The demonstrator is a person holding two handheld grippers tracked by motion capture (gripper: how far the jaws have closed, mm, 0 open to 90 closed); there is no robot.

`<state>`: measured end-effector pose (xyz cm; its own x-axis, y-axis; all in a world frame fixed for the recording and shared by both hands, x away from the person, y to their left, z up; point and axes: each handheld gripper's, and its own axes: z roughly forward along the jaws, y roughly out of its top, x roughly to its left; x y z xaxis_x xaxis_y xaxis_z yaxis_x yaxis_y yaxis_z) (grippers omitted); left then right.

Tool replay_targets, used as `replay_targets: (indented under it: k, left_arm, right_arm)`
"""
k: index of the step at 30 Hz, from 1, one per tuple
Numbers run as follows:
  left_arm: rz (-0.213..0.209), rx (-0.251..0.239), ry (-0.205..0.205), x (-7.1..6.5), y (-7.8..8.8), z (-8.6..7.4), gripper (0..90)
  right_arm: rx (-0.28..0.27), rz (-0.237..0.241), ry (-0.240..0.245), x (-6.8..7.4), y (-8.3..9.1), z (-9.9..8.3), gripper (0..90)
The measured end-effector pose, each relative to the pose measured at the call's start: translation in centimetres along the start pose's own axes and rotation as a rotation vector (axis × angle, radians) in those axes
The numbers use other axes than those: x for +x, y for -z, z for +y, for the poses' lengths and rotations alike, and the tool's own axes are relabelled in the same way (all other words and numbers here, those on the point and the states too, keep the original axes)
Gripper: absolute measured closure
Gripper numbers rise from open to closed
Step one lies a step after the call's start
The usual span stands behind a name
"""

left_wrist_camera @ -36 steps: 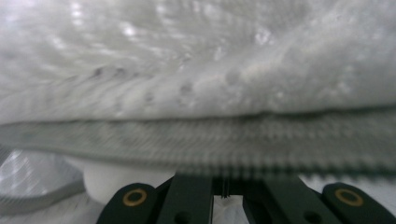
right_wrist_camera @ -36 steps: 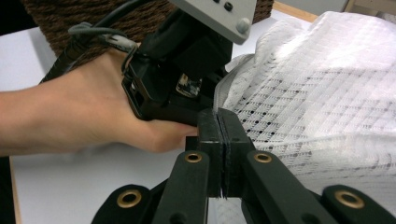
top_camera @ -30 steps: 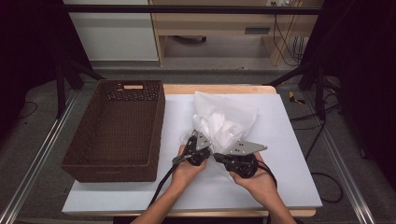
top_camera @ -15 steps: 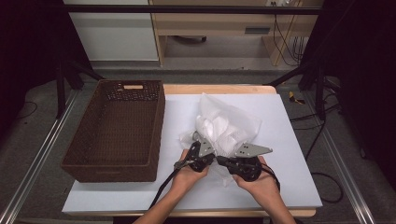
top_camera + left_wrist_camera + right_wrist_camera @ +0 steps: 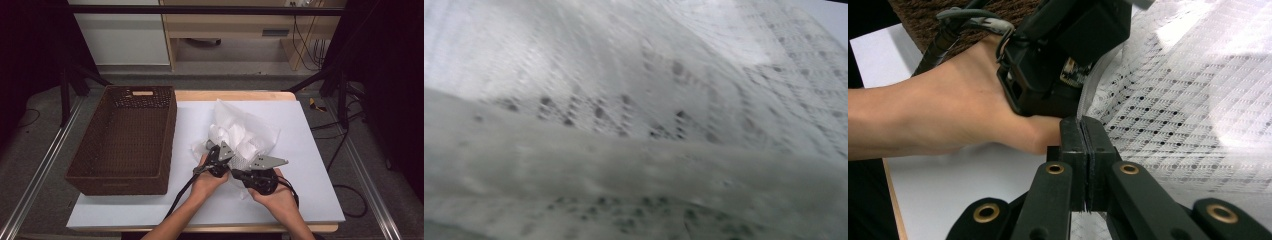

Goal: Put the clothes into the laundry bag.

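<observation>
2 hands are reaching in side by side over the near part of the white-topped bench (image 5: pixel 310 165), knuckles almost meeting. The left gripper (image 5: pixel 216 156) and the right gripper (image 5: pixel 239 172) are each pinching the near edge of 1 white perforated mesh fabric bag (image 5: pixel 240 132); the right gripper's jaws are pressing together on a thin fold of it, and the left gripper's jaws are closing on it too. The bag is bunching up just beyond both grippers. 1 brown woven rectangular basket (image 5: pixel 125 137) is sitting to the left of the left gripper.
</observation>
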<state>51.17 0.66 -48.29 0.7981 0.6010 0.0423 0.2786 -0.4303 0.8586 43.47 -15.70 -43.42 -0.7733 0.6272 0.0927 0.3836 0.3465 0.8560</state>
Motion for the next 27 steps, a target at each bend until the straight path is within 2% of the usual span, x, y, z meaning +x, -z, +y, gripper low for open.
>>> replay_targets:
  k: [13,27]
  left_arm:
    - [0.038,-0.009,0.036,0.8,-0.9,0.6,90.0]
    - [0.109,-0.039,0.079,1.5,-1.4,0.9,90.0]
  right_arm:
    - [-0.002,0.010,-0.009,-0.1,0.3,-0.1,89.8]
    - [-0.004,0.018,-0.008,-0.1,0.5,-0.2,89.8]
